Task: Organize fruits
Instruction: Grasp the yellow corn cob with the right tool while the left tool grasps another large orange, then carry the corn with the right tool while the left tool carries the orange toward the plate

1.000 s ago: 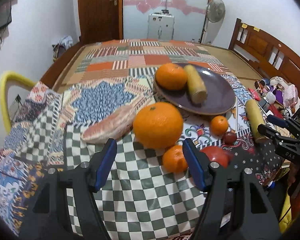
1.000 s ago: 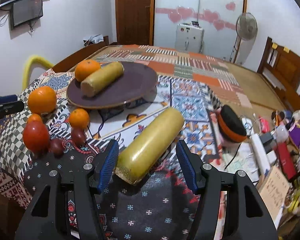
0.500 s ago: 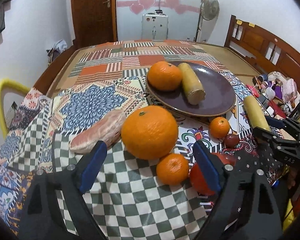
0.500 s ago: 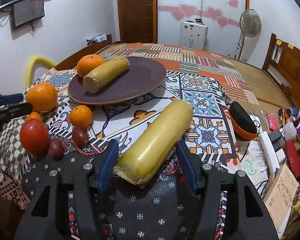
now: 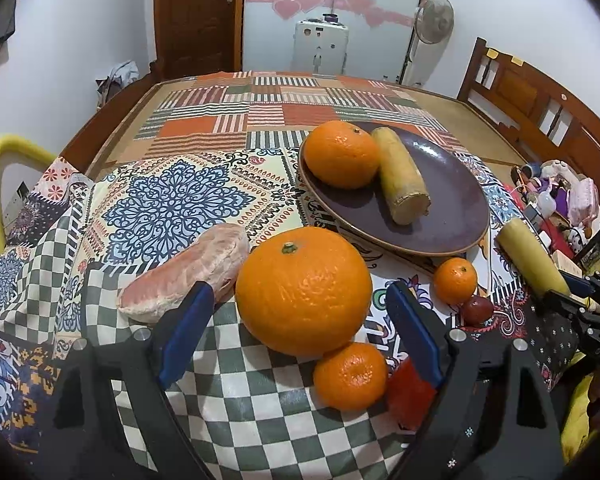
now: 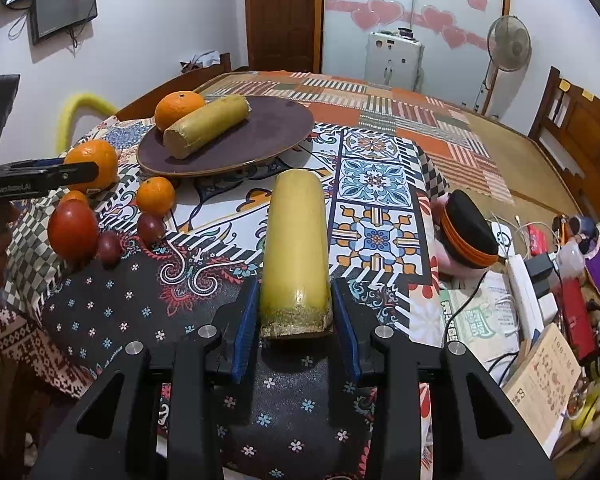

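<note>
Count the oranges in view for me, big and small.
4: one on the plate, a large one on the checked cloth, a small one against it, another small one below the plate's rim.

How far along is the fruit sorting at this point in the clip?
Done: one orange and one yellow stalk piece lie on the brown plate. In hand: the right gripper, its jaws just closing, clamps a second stalk piece; the left gripper stands open around the large orange. Left: two small oranges, a red fruit, two dark small fruits and a pink segment.
</note>
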Demonstrator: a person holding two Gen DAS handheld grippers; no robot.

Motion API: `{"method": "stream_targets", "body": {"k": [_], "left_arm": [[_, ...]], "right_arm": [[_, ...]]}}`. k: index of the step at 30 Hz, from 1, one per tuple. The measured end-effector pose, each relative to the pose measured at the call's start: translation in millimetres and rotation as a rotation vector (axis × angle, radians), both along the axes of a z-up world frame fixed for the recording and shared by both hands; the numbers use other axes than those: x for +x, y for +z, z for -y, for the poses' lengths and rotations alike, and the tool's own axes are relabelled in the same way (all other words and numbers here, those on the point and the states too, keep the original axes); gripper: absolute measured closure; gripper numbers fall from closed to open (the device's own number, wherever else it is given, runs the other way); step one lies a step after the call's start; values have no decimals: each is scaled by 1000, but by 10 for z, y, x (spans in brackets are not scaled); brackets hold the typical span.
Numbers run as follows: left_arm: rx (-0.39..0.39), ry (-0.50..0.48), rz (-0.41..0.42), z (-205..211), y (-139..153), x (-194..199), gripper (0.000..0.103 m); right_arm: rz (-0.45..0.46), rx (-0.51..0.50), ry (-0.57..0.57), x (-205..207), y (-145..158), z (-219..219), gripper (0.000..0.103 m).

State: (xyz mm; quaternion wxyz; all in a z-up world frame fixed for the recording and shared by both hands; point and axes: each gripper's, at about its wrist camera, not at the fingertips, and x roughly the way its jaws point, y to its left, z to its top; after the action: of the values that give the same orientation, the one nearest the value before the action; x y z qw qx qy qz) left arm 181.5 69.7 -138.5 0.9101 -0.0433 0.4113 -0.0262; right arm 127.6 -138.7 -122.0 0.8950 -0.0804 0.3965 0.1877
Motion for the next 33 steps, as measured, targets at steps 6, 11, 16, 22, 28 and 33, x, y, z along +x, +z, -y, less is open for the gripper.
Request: {"method": "stream_targets", "body": {"k": [6, 11, 16, 22, 28, 33], "left_arm": [[26, -17, 15, 52, 0, 23, 15], [35, -24, 20, 72, -7, 52, 20], [20, -5, 4, 48, -42, 100, 32], [-24, 4, -7, -8, -50, 110, 34], [14, 1, -5, 42, -46, 118, 34], [-10, 3, -11, 22, -17, 106, 34]], "right_arm": [[5, 35, -1, 214, 48, -39, 66], [-1, 15, 2, 456, 19, -132, 66], [-37, 41, 6, 593, -34, -136, 66], [-67, 46, 31, 647, -97, -169, 66], [-62, 49, 32, 618, -78, -201, 68], [-14, 76, 25, 505, 79, -143, 68]]}}
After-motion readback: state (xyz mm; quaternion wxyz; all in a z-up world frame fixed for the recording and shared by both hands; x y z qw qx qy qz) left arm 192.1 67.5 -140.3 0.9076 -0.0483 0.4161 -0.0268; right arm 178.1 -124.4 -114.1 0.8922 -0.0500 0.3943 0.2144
